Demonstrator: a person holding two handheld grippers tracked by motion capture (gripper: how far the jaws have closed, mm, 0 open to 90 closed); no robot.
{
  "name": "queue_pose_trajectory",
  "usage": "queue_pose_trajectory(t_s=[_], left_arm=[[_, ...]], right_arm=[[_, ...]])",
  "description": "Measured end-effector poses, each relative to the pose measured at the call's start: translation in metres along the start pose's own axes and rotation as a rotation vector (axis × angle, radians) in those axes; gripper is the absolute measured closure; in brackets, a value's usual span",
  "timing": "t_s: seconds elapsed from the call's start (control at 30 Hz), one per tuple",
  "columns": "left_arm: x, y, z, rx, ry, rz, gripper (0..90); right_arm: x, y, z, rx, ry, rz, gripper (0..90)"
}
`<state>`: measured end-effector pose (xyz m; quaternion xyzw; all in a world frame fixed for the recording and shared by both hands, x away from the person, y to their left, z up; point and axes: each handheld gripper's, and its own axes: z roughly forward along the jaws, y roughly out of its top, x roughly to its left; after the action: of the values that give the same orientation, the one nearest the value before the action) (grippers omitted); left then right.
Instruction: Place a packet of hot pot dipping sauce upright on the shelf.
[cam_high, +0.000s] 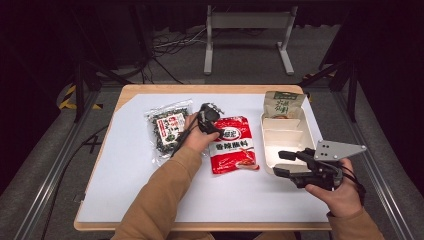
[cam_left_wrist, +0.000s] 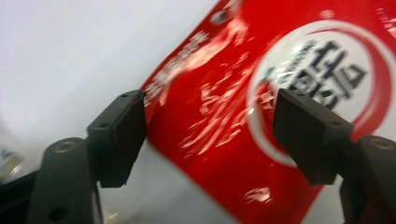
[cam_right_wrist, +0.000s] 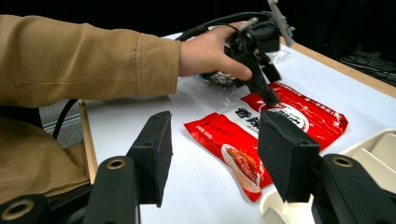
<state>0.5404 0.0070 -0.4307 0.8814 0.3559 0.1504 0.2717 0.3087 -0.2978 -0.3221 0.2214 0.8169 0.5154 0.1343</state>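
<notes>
Green packet (cam_high: 283, 104) in white tray (cam_high: 270, 150)

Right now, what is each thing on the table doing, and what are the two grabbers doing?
Red packet: sealed, lying flat on the white sheet.
Seaweed packet: sealed, lying flat, left of the red packet.
Green-and-brown packet: leaning up at the far end of the tray.
White tray: open; the two compartments seen look bare.
Left gripper: open, jaws astride the red packet's top edge, pads not pressing.
Right gripper: open, holds nothing, over the tray's near end.
</notes>
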Motion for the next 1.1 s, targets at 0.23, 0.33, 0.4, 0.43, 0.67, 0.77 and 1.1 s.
queue_pose_trajectory(t_s=[0.23,0.33,0.4,0.43,0.67,0.77,1.1], left_arm=[[0.02,0.001,0.004,0.004,-0.053,-0.043,19.5],[0.025,0.002,0.009,0.043,-0.109,-0.074,11.2],[0.023,0.003,0.01,0.051,-0.094,-0.054,11.8],[0.021,0.003,0.01,0.049,-0.09,-0.045,11.8],[0.007,0.005,0.01,-0.038,-0.157,0.021,39.9],[-0.012,0.01,0.016,-0.079,-0.172,0.041,51.8],[0.011,0.012,0.011,0.041,-0.089,0.017,22.8]], right_arm=[[-0.003,-0.003,0.001,-0.002,0.001,0.013,45.8],[-0.001,-0.003,0.002,0.001,0.006,0.007,45.7],[-0.001,-0.003,0.002,0.002,0.006,0.006,45.6],[-0.001,-0.003,0.002,0.001,0.006,0.008,45.6],[-0.001,-0.003,0.002,-0.005,0.01,0.009,45.6],[-0.001,-0.002,0.003,-0.004,0.017,0.011,45.4],[-0.003,-0.007,-0.002,-0.014,0.014,0.023,45.0]])
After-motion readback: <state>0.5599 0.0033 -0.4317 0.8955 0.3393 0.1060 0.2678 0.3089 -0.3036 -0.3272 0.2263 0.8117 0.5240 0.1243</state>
